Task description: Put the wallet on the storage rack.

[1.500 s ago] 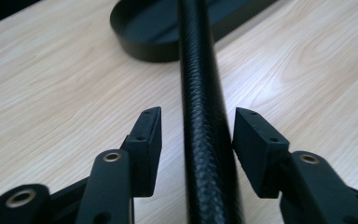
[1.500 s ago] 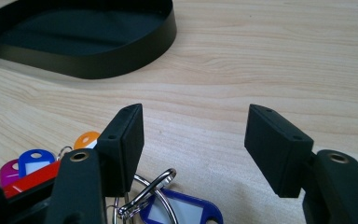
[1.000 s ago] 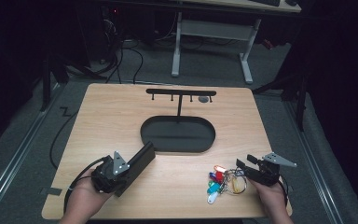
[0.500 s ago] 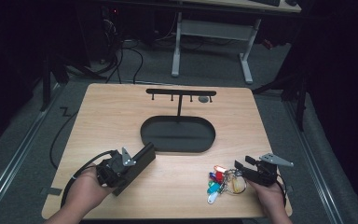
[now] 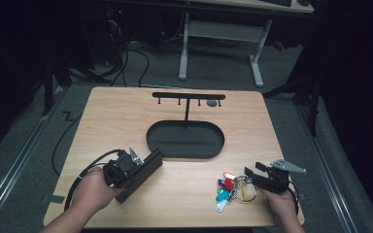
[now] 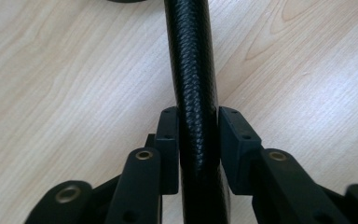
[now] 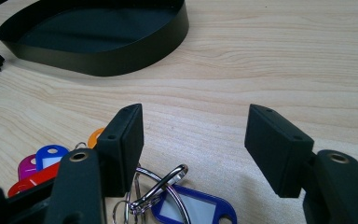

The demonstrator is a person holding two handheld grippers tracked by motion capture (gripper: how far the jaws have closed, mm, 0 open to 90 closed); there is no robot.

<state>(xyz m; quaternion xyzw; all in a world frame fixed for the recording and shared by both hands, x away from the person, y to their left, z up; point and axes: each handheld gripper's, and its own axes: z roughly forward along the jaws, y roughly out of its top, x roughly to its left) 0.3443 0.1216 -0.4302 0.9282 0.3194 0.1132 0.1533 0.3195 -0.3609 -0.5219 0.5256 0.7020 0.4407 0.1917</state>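
Observation:
A black, leather-textured case (image 5: 148,167) lies slanted on the wooden table at the front left. My left gripper (image 5: 132,171) is shut on its near end. In the left gripper view both pads press the sides of the case (image 6: 189,56), with the left gripper (image 6: 198,127) just above the table. At the front right lies a bunch of keys (image 5: 229,187) with coloured tags. My right gripper (image 5: 252,173) stands open beside it, pointing left. In the right gripper view the key rings and tags (image 7: 168,198) lie under the left jaw, and nothing is between the right gripper's (image 7: 196,135) jaws.
A black oval tray (image 5: 184,154) sits mid-table and carries a thin post with a hook bar (image 5: 188,95). Its rim (image 7: 112,63) shows ahead of the right gripper. Bare wood surrounds the tray. A cable trails off the table's left side.
The right gripper has edged a little to the left, closer over the keys. The left gripper and the case have barely shifted.

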